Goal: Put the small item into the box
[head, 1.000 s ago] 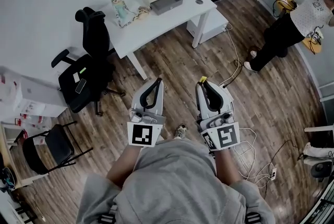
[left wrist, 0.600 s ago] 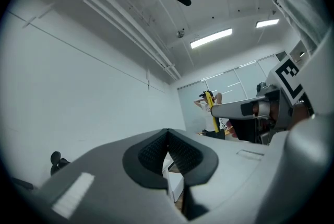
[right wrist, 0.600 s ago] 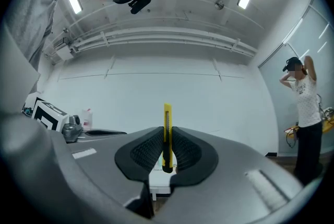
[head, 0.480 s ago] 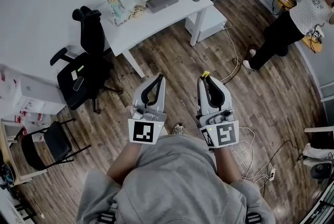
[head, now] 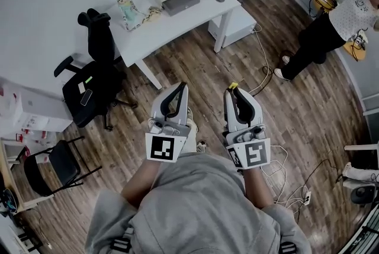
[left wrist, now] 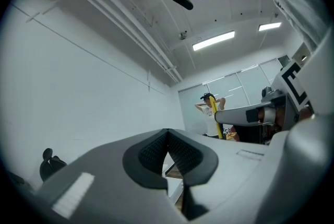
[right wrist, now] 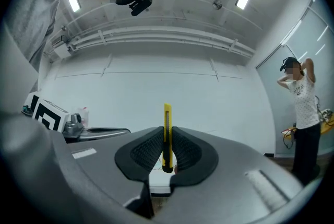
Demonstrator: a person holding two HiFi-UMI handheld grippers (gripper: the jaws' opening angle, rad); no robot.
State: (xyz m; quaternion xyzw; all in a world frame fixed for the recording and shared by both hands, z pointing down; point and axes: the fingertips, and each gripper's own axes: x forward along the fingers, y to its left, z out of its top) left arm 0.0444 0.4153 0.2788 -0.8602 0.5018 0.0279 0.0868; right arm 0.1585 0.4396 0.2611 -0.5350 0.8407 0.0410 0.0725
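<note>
right gripper point(head: 233, 92) still clamps the yellow utility knife point(right wrist: 167, 131); left gripper point(head: 180, 88) stays closed, empty. the desk point(head: 195, 17) holding the box point(head: 180, 2) has slid slightly left, well apart.

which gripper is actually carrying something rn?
The right gripper: a yellow utility knife is clamped in its jaws. The left gripper has its jaws closed together with nothing between them.
</note>
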